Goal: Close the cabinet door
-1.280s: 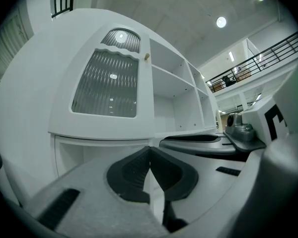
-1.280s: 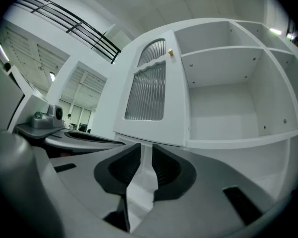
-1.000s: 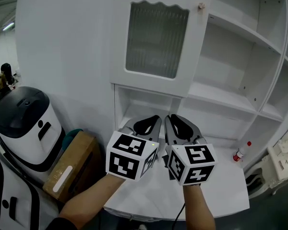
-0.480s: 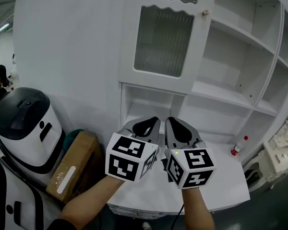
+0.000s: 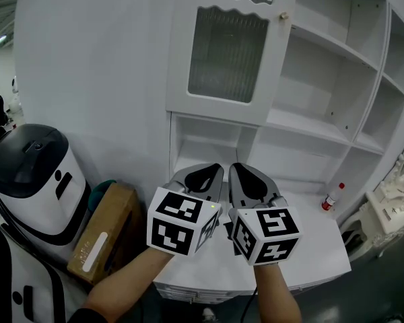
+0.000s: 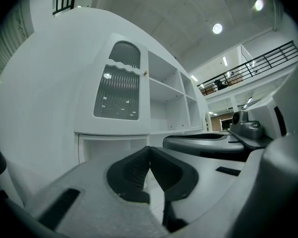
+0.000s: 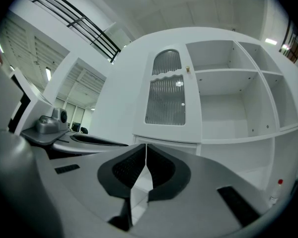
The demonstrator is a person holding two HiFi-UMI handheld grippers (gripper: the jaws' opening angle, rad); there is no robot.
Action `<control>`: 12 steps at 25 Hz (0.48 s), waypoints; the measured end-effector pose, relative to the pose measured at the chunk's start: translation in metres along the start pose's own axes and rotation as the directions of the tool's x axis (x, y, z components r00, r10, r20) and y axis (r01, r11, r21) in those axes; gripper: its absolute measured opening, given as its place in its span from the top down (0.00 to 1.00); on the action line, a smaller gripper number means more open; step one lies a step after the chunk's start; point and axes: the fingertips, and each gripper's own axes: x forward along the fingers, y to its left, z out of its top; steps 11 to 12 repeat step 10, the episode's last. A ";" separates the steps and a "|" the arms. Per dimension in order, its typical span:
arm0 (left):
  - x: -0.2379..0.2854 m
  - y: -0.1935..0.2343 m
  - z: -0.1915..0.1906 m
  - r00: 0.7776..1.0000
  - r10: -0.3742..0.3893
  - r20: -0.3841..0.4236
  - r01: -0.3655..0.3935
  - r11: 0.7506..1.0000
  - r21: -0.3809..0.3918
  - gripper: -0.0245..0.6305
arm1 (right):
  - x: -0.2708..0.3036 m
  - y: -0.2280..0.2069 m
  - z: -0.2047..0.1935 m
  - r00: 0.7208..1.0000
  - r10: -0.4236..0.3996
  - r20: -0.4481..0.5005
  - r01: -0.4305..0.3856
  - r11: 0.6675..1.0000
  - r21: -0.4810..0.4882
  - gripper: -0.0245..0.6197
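The white cabinet door (image 5: pixel 229 52) with ribbed glass and a small knob (image 5: pixel 283 16) lies flat against the cabinet's upper left section. It also shows in the left gripper view as the door (image 6: pixel 118 95) and in the right gripper view as the door (image 7: pixel 166 98) with its knob (image 7: pixel 187 69). My left gripper (image 5: pixel 209 173) and right gripper (image 5: pixel 246 175) hover side by side over the counter, well below and in front of the door, touching nothing. The left gripper (image 6: pixel 149 150) has its jaws together and holds nothing. So does the right gripper (image 7: pixel 145 148).
Open white shelves (image 5: pixel 323 79) fill the cabinet to the right of the door. A small bottle with a red cap (image 5: pixel 332 197) stands on the white counter (image 5: pixel 310 261). A cardboard box (image 5: pixel 104 231) and a black and white machine (image 5: pixel 34 173) stand at the left.
Both grippers have drawn back a little from the cabinet together, still side by side. The door has not moved.
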 end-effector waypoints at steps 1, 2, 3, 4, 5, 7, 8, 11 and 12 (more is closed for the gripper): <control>-0.001 -0.001 0.000 1.000 -0.001 0.000 0.001 1.000 0.000 0.94 | -0.001 0.000 0.000 1.000 -0.002 0.000 0.002 1.000 0.000 0.93; -0.002 -0.001 0.000 1.000 -0.001 0.000 0.001 1.000 -0.001 0.94 | -0.002 0.000 0.000 1.000 -0.004 -0.001 0.004 1.000 0.000 0.92; -0.003 -0.001 0.000 1.000 -0.002 0.001 0.002 1.000 -0.001 0.94 | -0.003 0.001 0.000 1.000 -0.006 -0.001 0.006 1.000 -0.001 0.92; -0.003 -0.002 0.000 1.000 -0.002 0.001 0.002 1.000 -0.001 0.94 | -0.004 0.001 0.000 1.000 -0.007 -0.002 0.007 1.000 -0.002 0.92; -0.004 -0.002 0.000 1.000 -0.003 0.002 0.003 1.000 0.000 0.94 | -0.004 0.001 0.000 1.000 -0.007 -0.001 0.007 1.000 -0.002 0.92; -0.005 -0.003 0.001 1.000 -0.004 0.003 0.004 1.000 0.001 0.94 | -0.006 0.001 0.000 1.000 -0.009 -0.001 0.009 1.000 -0.002 0.92; -0.005 -0.004 0.001 1.000 -0.005 0.003 0.005 1.000 0.002 0.94 | -0.007 0.000 0.000 1.000 -0.009 -0.001 0.009 1.000 -0.001 0.92; -0.005 -0.006 0.001 1.000 -0.005 0.002 0.005 1.000 0.002 0.94 | -0.008 0.000 0.000 1.000 -0.010 -0.002 0.010 1.000 0.001 0.92; -0.005 -0.006 0.001 1.000 -0.005 0.002 0.005 1.000 0.002 0.94 | -0.008 0.000 0.000 1.000 -0.010 -0.002 0.010 1.000 0.001 0.92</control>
